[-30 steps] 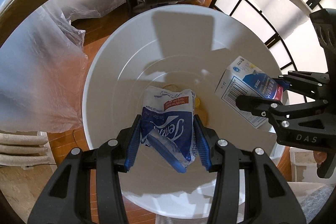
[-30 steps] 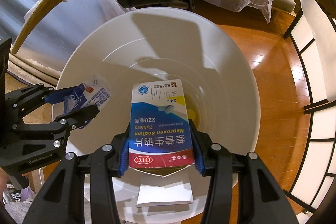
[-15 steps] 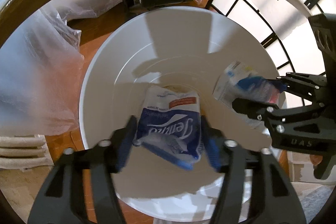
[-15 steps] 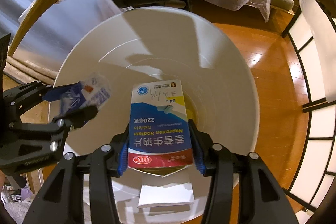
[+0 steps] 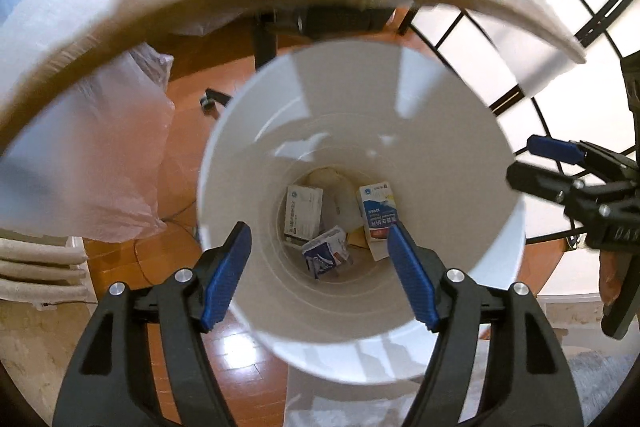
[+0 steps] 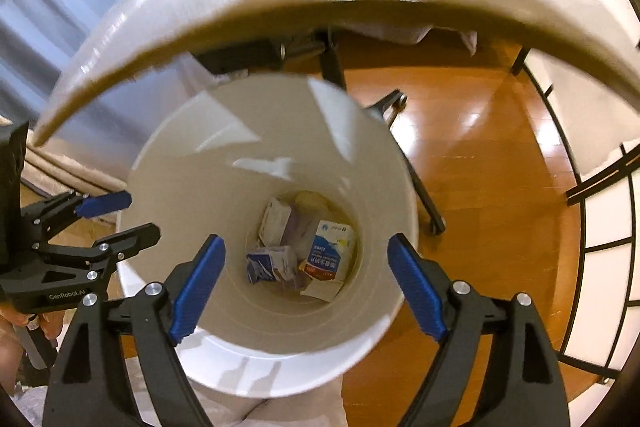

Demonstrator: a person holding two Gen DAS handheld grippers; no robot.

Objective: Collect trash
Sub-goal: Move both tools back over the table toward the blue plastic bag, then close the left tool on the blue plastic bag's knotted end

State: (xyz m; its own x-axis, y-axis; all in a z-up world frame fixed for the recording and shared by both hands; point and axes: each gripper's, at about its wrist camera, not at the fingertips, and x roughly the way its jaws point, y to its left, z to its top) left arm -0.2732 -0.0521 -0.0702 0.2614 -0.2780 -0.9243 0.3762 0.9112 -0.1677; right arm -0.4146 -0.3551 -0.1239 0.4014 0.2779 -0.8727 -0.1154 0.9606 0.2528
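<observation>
Left hand-held gripper (image 5: 318, 259) and right hand-held gripper (image 6: 306, 281): jaws opening, nothing between. Tissue pack (image 5: 326, 257) and medicine box (image 5: 378, 217) lie far below, on bin (image 5: 248, 131) bottom. Judged light; box crushable, pack soft: take across narrow sides.

The right gripper (image 6: 306, 279) hangs over the white bin (image 6: 192, 187), jaws opening with nothing between them. At the bin's bottom lie a blue-and-white medicine box (image 6: 330, 255), a tissue pack (image 6: 268, 265) and another carton (image 6: 276, 221).
</observation>
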